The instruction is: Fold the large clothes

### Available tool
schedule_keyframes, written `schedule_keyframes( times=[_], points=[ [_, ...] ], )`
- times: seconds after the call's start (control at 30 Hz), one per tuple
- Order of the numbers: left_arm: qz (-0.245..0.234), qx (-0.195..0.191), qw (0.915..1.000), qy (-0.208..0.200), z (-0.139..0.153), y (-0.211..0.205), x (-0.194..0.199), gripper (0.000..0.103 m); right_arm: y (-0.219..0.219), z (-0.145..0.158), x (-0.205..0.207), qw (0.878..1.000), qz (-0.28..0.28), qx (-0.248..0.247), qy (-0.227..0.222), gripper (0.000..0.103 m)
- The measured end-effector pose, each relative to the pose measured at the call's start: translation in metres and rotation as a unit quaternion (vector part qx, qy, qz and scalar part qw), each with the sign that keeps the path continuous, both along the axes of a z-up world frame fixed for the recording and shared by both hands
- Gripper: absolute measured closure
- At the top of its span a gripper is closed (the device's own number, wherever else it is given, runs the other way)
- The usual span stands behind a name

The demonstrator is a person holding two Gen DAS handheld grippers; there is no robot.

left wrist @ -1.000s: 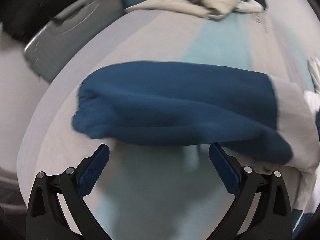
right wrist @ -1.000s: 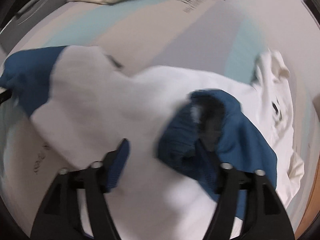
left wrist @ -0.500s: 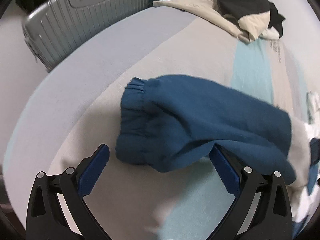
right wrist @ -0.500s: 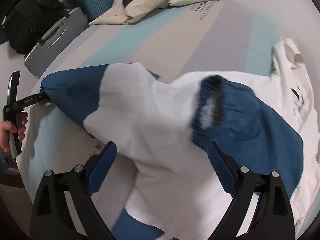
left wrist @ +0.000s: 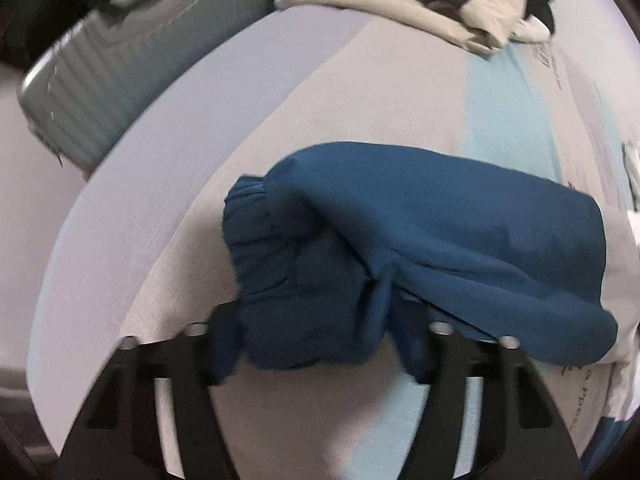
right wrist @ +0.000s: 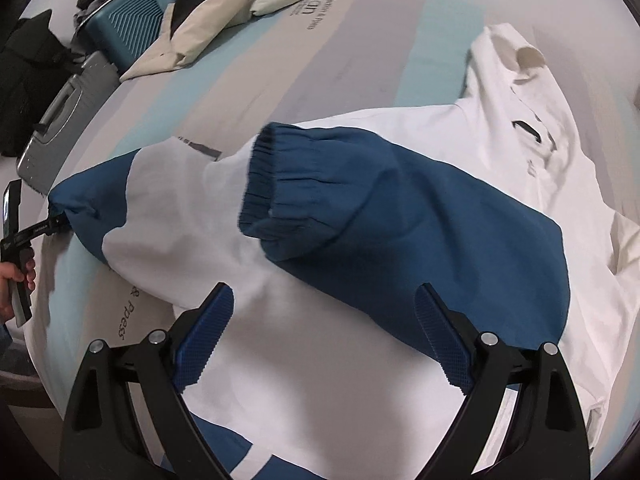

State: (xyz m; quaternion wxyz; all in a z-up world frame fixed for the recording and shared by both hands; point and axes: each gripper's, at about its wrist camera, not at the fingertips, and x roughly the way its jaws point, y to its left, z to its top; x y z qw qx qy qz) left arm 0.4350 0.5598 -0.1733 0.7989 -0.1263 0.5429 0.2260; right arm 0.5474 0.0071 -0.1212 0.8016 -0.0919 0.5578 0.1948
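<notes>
A white sweatshirt [right wrist: 328,352] with blue sleeves lies on a striped bed. One blue sleeve [right wrist: 400,220] is folded across the white body, its ribbed cuff [right wrist: 264,184] pointing left. My right gripper [right wrist: 324,332] is open and empty just in front of that sleeve. The other blue sleeve [left wrist: 440,232] stretches out to the left. My left gripper [left wrist: 316,344] is closing around its cuff end [left wrist: 276,248], and the blue cloth fills the gap between the fingers. It also shows in the right wrist view [right wrist: 56,220], at the sleeve's tip.
A pile of beige and black clothes [left wrist: 460,4] lies at the far end of the bed [left wrist: 360,100]. A grey suitcase [left wrist: 120,76] and a teal suitcase [right wrist: 124,24] stand beside the bed on the left. The bed's left edge is close to my left gripper.
My left gripper has moved onto the left sleeve's cuff and its fingers have narrowed around it. My right gripper has let go of the right sleeve, which now lies across the body.
</notes>
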Motion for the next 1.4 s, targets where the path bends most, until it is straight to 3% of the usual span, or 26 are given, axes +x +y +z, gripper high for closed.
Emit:
schedule_keyframes(
  times=[0.2, 0.53, 0.67, 0.83, 1.0, 1.4],
  points=[
    [-0.003, 0.002, 0.9997, -0.022, 0.019, -0.012, 0.005, 0.077, -0.017, -0.002, -0.001, 1.0, -0.016, 0.003, 0.004, 0.015],
    [-0.067, 0.0, 0.9935, -0.092, 0.084, -0.087, 0.029, 0.08, -0.045, 0.008, -0.003, 0.999, -0.048, 0.008, -0.005, 0.015],
    [-0.11, 0.0, 0.9879, -0.11, 0.104, -0.137, 0.047, 0.08, -0.065, 0.014, 0.0, 0.998, -0.066, 0.01, -0.011, 0.015],
    [-0.146, -0.033, 0.9798, -0.133, 0.119, -0.205, 0.066, 0.08, -0.098, 0.021, 0.003, 0.996, -0.09, 0.012, -0.022, 0.014],
    [-0.201, -0.042, 0.9676, -0.148, 0.128, -0.286, 0.085, 0.08, -0.142, 0.03, 0.004, 0.992, -0.121, 0.013, -0.044, 0.007],
    [-0.247, -0.072, 0.9542, -0.152, 0.137, -0.461, 0.123, 0.08, -0.279, 0.047, -0.001, 0.984, -0.167, -0.011, -0.067, 0.007]
  ],
)
